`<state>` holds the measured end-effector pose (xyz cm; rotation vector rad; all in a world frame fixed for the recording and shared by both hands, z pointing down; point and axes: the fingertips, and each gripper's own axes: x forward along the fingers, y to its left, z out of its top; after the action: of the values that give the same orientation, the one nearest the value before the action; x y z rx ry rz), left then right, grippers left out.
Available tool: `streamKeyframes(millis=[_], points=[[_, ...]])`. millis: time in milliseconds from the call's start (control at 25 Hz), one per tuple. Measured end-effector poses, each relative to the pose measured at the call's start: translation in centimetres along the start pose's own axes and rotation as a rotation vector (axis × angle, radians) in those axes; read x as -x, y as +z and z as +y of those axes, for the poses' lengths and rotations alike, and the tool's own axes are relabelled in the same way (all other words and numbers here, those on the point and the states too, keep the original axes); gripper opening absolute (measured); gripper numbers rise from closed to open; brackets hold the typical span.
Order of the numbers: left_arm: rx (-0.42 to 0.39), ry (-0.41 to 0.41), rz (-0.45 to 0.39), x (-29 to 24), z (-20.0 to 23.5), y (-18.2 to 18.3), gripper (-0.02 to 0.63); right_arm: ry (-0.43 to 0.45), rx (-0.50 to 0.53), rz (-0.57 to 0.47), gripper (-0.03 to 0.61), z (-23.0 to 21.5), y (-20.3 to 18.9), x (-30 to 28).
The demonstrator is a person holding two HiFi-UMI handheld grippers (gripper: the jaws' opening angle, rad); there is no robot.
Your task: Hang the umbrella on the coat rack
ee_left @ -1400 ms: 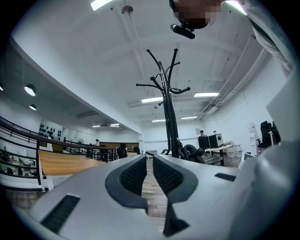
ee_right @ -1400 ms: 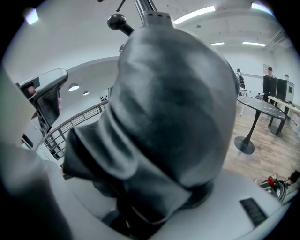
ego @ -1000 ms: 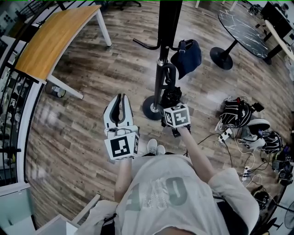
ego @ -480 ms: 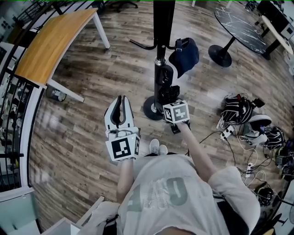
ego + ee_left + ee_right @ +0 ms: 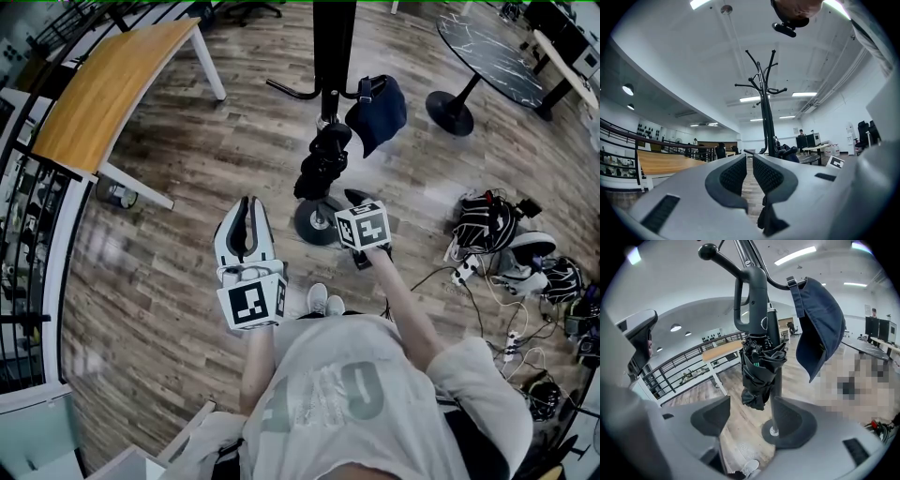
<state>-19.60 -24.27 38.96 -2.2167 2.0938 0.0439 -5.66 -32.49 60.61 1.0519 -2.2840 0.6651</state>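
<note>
A folded black umbrella (image 5: 322, 164) hangs by its curved handle from a low hook of the black coat rack (image 5: 333, 37); the right gripper view shows the umbrella (image 5: 759, 366) dangling beside the pole (image 5: 774, 380). My right gripper (image 5: 345, 202) sits just in front of and below it, open, with nothing touching its pads (image 5: 751, 411). My left gripper (image 5: 246, 208) is held level to the left, away from the rack, its jaws together and empty (image 5: 746, 171). In that view the rack (image 5: 764, 108) stands ahead.
A navy cap (image 5: 380, 112) hangs on the hook to the umbrella's right. The rack's round base (image 5: 317, 223) rests on wood floor. A wooden table (image 5: 112, 80) is far left, a round dark table (image 5: 492, 56) far right, and cables and bags (image 5: 497, 234) lie at right.
The right gripper's jaws have come off the umbrella and drawn back slightly toward me. The umbrella now hangs free from the hook. The left gripper has stayed put.
</note>
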Motion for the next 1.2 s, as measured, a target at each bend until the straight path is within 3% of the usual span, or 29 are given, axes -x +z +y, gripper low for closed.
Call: streamKeyframes(millis=[280,680,800,920,1040,1200], points=[[0.002,-0.024,-0.013,-0.1,-0.6,0.6,0.061,-0.045,0.002,-0.064,0.301,-0.6,2.3,2.3],[-0.014,-0.095,-0.043,-0.8,-2.6,1.7,0.061,-0.165,0.006,-0.436,0.299,-2.3,11.9,13.5],[-0.021,-0.117,-0.063,-0.9,-3.4,2.7,0.061,-0.205,0.058,-0.582,0.171,-1.6,14.5,18.1],[-0.032,-0.145,-0.086,-1.0,-4.3,3.6,0.061,-0.238,0.108,-0.706,0.107,-0.5,16.1,22.0],[-0.043,-0.168,-0.112,-1.2,-5.1,4.6,0.061,-0.275,0.156,-0.799,0.055,0.6,16.5,25.0],[-0.055,-0.185,-0.143,-1.1,-5.8,5.7,0.061,-0.306,0.167,-0.852,0.032,1.8,15.1,26.9]])
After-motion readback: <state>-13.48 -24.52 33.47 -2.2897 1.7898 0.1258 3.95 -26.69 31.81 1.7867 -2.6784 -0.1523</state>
